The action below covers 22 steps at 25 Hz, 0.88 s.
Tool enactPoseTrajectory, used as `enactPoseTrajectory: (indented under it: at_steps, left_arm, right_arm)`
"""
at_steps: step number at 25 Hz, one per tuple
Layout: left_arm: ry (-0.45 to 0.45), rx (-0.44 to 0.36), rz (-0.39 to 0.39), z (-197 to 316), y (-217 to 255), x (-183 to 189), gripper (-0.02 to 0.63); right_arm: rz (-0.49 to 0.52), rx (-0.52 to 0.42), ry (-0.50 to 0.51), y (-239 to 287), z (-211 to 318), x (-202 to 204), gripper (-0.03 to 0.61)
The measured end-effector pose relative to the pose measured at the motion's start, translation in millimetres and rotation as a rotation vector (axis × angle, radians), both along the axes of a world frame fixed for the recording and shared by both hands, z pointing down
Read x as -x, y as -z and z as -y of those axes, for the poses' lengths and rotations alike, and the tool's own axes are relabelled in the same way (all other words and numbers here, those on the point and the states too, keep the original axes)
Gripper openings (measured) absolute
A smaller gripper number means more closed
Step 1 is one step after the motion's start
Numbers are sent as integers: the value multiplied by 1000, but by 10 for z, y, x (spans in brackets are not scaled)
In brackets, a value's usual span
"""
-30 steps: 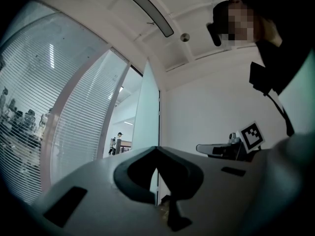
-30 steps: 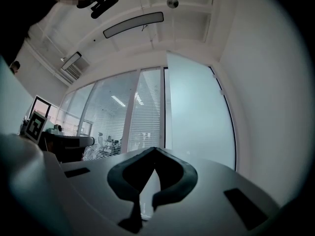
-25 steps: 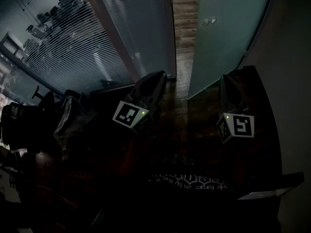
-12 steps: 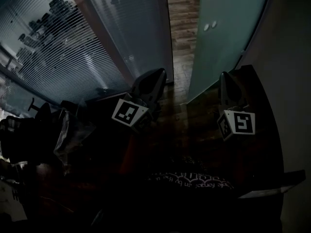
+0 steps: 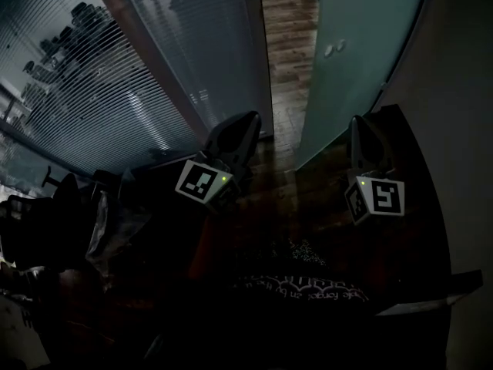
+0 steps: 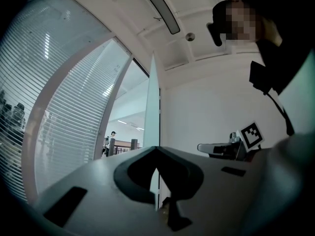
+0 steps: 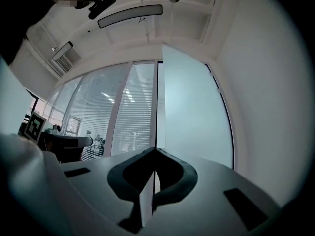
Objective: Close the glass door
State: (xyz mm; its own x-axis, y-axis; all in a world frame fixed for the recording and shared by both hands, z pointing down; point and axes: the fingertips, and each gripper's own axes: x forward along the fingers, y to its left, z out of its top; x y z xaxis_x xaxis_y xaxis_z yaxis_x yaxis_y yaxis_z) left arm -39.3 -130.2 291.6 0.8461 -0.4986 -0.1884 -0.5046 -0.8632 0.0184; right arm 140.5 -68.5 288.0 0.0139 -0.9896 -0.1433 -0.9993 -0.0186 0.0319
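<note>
The frosted glass door (image 5: pixel 354 52) stands open at the upper right of the head view, with two small round fittings (image 5: pixel 333 48) on it. My left gripper (image 5: pixel 245 123) is shut and empty, its tip near the foot of the door frame, left of the gap. My right gripper (image 5: pixel 360 126) is shut and empty, just short of the door's lower part. The left gripper view has its jaws (image 6: pixel 156 149) aimed at the door's thin edge (image 6: pixel 152 107). The right gripper view has its jaws (image 7: pixel 156 150) in front of the door's frosted panel (image 7: pixel 194 117).
A glass wall with slatted blinds (image 5: pixel 115 75) fills the left. Wooden floor (image 5: pixel 289 45) shows through the gap between wall and door. A white wall (image 5: pixel 462 129) runs along the right. A dark chair with a bag (image 5: pixel 112 214) stands at the left, and a printed mat (image 5: pixel 308 287) lies below.
Both grippers have advanced towards the doorway, and the glass wall and door now look nearer. Both pairs of jaws stay shut.
</note>
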Motion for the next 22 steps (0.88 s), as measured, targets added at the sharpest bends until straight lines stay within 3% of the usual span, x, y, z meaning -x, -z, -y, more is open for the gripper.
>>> enactPoseTrajectory:
  at_steps: [22]
  left_arm:
    - [121, 3, -11, 971, 30, -522, 2]
  right_arm:
    - [-18, 10, 92, 25, 1202, -651, 3]
